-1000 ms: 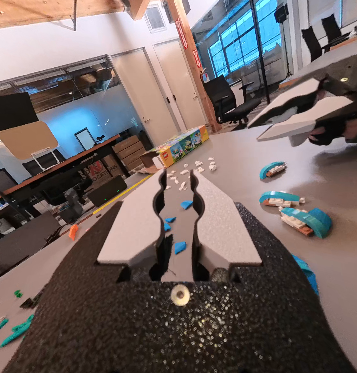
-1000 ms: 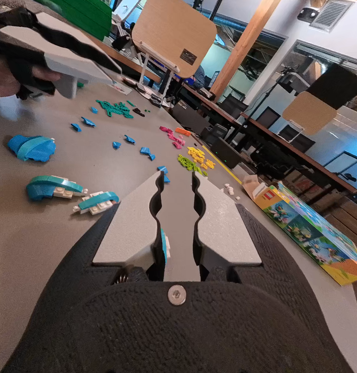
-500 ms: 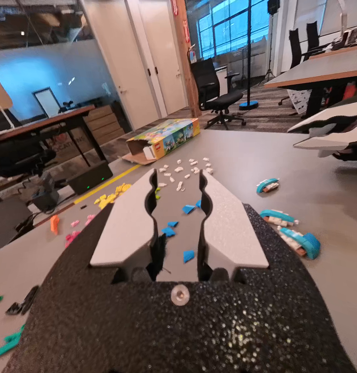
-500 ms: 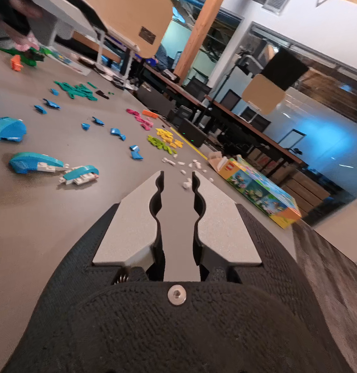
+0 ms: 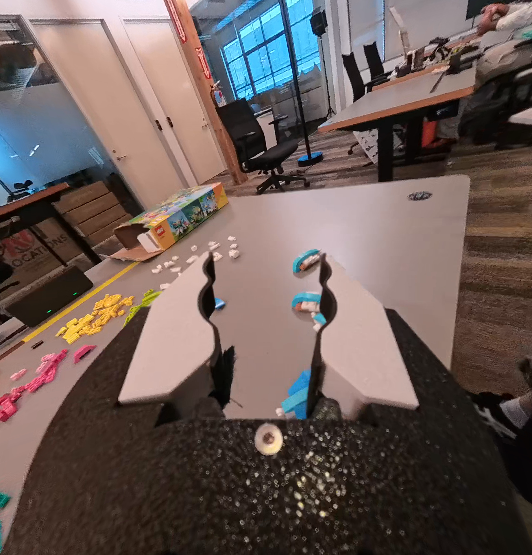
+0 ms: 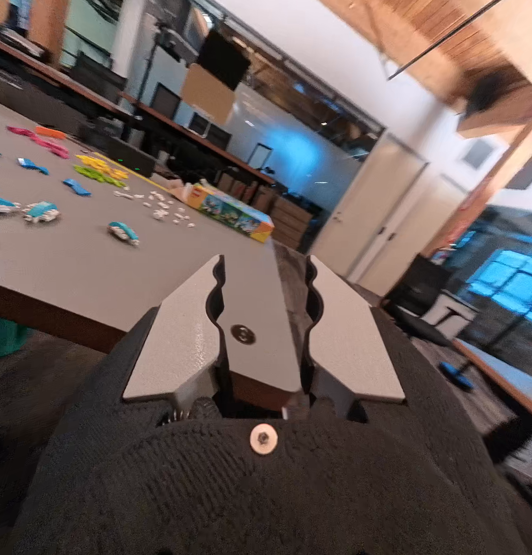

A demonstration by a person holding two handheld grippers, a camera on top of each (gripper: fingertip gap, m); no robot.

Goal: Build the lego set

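Note:
My left gripper (image 5: 267, 256) is open and empty, held low over the grey table (image 5: 364, 240). Two teal-and-white brick builds (image 5: 307, 259) (image 5: 305, 301) lie on the table by its right finger, untouched. A blue brick build (image 5: 297, 393) lies on the table under the base of that finger. My right gripper (image 6: 265, 257) is open and empty, at the table's corner (image 6: 252, 300), partly past its edge. One teal-and-white build (image 6: 123, 232) lies far ahead to its left.
A colourful toy box (image 5: 180, 219) lies at the table's far edge, loose white bricks (image 5: 233, 253) before it. Yellow (image 5: 93, 318) and pink (image 5: 33, 381) brick piles lie left. An office chair (image 5: 258, 144) and another desk (image 5: 409, 102) stand beyond. My left gripper is the nearer one to the teal-and-white build (image 6: 123, 232): about 20 cm, against 25 cm. My left wrist view (image 5: 310, 257) looks at it from another angle.
Both grippers' jaws have opened wider on nothing. The left view has swung right and the right gripper has left it. The right gripper has drawn back to the table's corner, turning right.

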